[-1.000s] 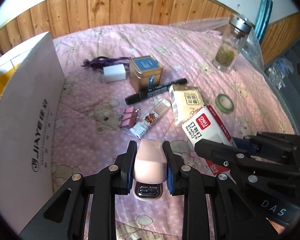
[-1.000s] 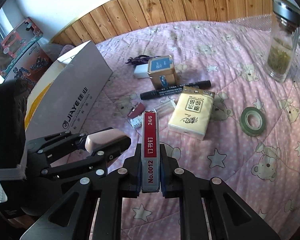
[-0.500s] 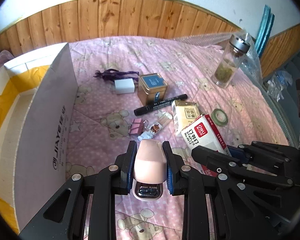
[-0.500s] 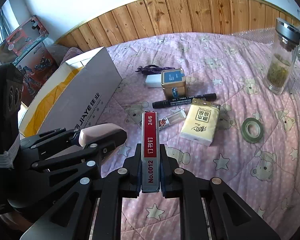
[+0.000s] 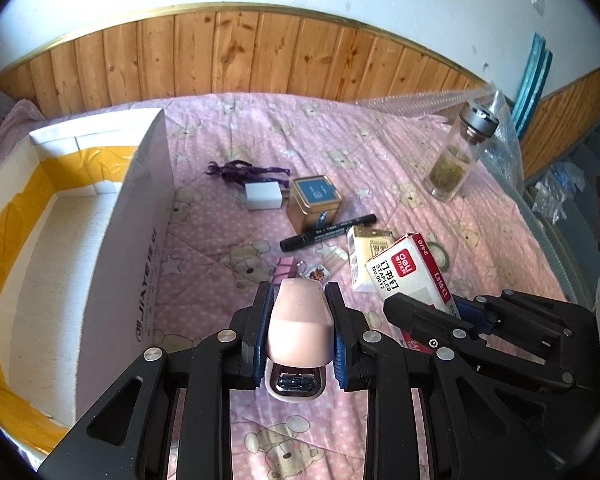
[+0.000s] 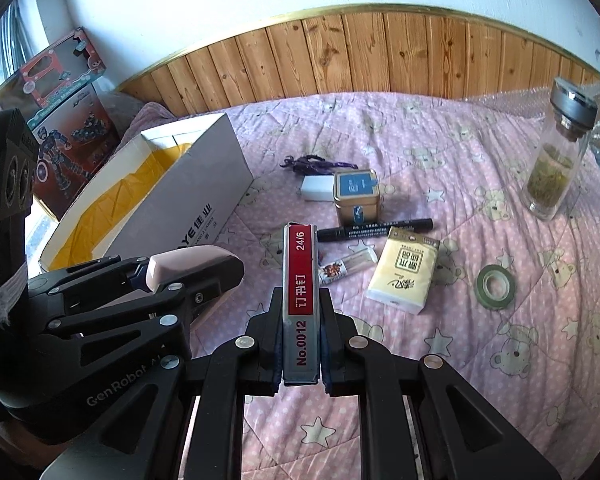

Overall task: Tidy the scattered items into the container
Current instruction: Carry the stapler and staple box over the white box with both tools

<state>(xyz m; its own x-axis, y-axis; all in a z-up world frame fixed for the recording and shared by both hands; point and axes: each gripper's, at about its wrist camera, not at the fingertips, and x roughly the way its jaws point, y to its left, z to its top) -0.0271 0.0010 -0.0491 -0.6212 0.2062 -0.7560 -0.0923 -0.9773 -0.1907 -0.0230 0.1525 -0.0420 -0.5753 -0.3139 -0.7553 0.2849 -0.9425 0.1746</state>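
My left gripper [image 5: 299, 300] is shut on a pink stapler [image 5: 300, 322], held above the pink bedspread. Just right of it my right gripper [image 6: 300, 300] is shut on a red-and-white staples box [image 6: 300, 280], also seen as the staples box [image 5: 408, 272] in the left wrist view. The white cardboard box [image 5: 136, 240] with a yellow lining stands open at the left; the same box [image 6: 196, 200] shows far left in the right wrist view. On the spread lie a black marker [image 6: 374, 229], a gold tin [image 6: 356, 196], a tissue pack [image 6: 404, 270] and a white charger [image 6: 318, 188].
A glass bottle [image 6: 560, 152] with a metal lid stands at the right. A green tape roll [image 6: 497, 282], a small sachet [image 6: 346, 266], a pink binder clip [image 5: 286, 274] and a purple cord [image 5: 248, 170] lie among the items. Wood panelling backs the bed; toy boxes [image 6: 60, 120] stand far left.
Both grippers have risen with the stapler and the staples box still held. The views have widened, and more of the white box's inside shows at the left.
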